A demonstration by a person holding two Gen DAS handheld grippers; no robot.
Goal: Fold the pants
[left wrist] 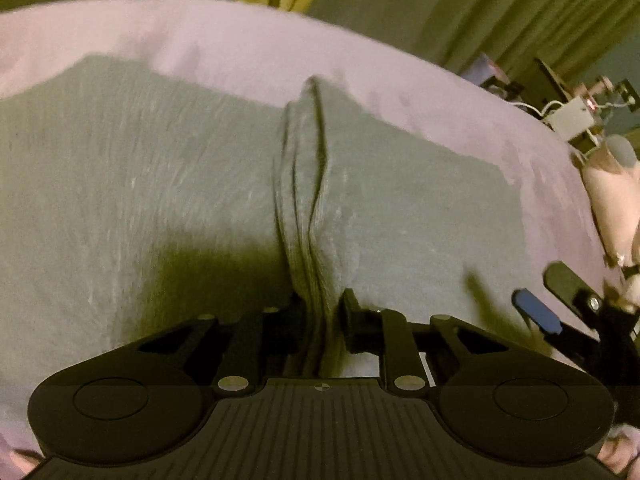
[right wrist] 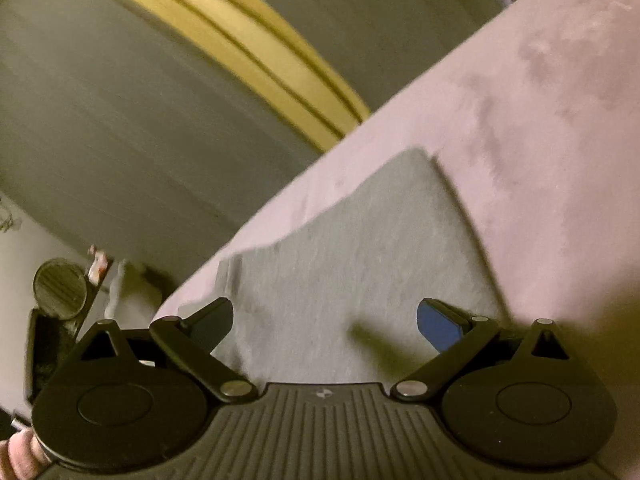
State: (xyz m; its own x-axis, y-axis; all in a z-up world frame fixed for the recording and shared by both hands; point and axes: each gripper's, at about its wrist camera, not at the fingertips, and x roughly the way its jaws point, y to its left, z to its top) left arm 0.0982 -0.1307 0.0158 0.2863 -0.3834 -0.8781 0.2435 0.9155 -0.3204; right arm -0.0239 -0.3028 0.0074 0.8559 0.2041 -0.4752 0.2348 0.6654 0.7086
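Grey pants (left wrist: 168,184) lie spread on a pink blanket (left wrist: 240,36). My left gripper (left wrist: 320,312) is shut on a bunched ridge of the pants' fabric that runs away from its jaws up the middle of the cloth. In the right wrist view a flat corner of the pants (right wrist: 360,248) lies on the pink blanket (right wrist: 540,120). My right gripper (right wrist: 324,324) is open and empty just above that cloth, its blue pad (right wrist: 438,330) showing. It also shows in the left wrist view (left wrist: 552,312) at the right edge, held by a hand.
A yellow door frame (right wrist: 248,40) and grey-green wall lie beyond the bed's far edge. Cluttered equipment with cables (left wrist: 576,116) stands past the bed's right side. A round dark object (right wrist: 60,290) sits low at the left.
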